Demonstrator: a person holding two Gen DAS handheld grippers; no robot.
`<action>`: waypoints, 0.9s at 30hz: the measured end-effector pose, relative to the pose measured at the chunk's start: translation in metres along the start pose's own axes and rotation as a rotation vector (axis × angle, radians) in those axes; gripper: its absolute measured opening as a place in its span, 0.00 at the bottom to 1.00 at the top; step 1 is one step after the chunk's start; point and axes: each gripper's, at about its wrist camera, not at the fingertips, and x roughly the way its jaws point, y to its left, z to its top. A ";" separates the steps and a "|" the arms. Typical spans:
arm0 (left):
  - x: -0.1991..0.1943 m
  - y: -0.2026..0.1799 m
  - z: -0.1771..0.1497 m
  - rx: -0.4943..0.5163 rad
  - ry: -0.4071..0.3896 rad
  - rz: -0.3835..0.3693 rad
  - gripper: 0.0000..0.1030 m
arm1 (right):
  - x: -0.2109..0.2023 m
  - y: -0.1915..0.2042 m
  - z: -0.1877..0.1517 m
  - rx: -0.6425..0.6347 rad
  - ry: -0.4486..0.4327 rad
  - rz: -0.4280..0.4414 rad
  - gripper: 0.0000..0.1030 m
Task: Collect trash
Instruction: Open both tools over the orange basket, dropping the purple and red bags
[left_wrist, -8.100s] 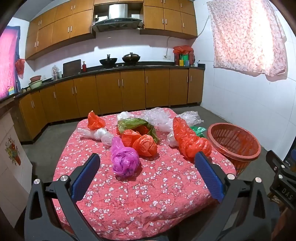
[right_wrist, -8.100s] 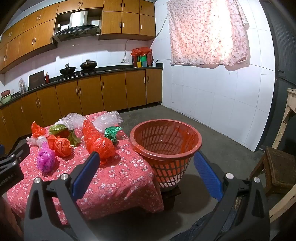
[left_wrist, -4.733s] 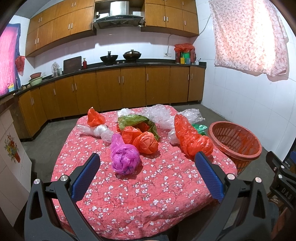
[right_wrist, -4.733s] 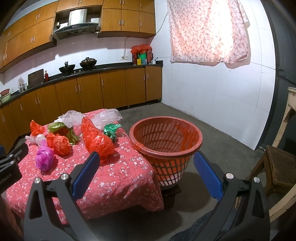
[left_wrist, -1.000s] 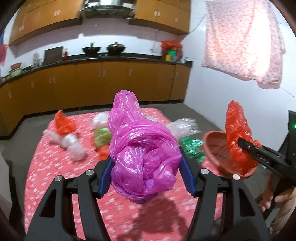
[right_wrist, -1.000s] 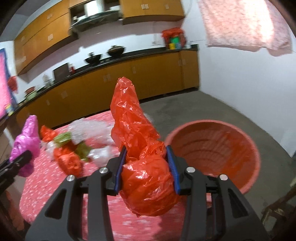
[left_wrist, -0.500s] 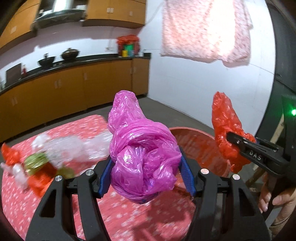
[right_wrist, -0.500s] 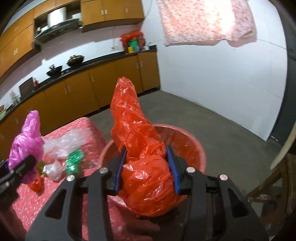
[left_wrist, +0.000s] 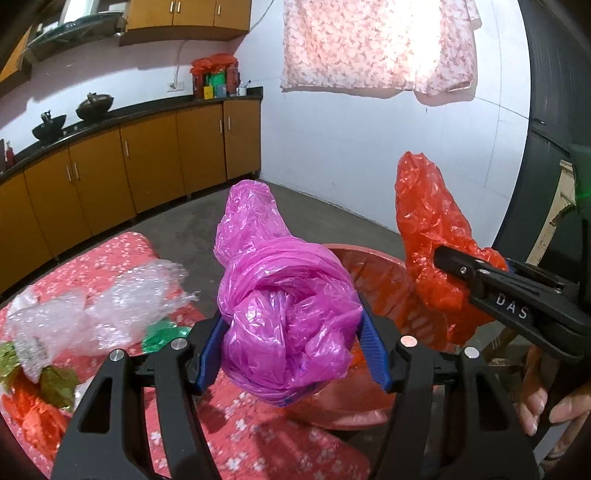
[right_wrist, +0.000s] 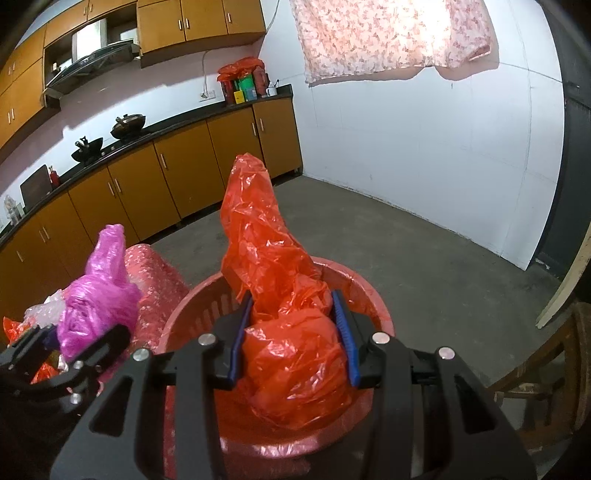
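Note:
My left gripper (left_wrist: 291, 354) is shut on a knotted purple plastic bag (left_wrist: 284, 314) and holds it above the near rim of the red basket (left_wrist: 384, 280). My right gripper (right_wrist: 295, 343) is shut on a red plastic bag (right_wrist: 291, 347) and holds it over the basket's opening (right_wrist: 362, 295). The right gripper with its red bag (left_wrist: 436, 258) also shows in the left wrist view, and the purple bag (right_wrist: 99, 299) shows at the left of the right wrist view.
The table with a red flowered cloth (left_wrist: 258, 443) lies left of the basket. On it are clear plastic bags (left_wrist: 99, 310), a green bag (left_wrist: 162, 339) and red bags (left_wrist: 33, 417). Kitchen cabinets (left_wrist: 147, 166) line the back wall. A wooden stool (right_wrist: 546, 369) stands at the right.
Both grippers have swung right from the table with their bags. They now sit closer to the basket, and the red bag is over its opening.

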 end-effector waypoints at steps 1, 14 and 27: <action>0.004 -0.003 0.001 0.001 0.003 -0.003 0.61 | 0.003 -0.001 0.000 0.004 0.002 0.001 0.40; 0.029 -0.010 0.007 0.025 0.028 -0.038 0.65 | 0.018 -0.018 0.008 0.085 0.003 0.035 0.46; 0.012 0.011 0.003 -0.058 0.028 0.015 0.77 | 0.007 -0.014 0.006 0.055 -0.039 0.038 0.74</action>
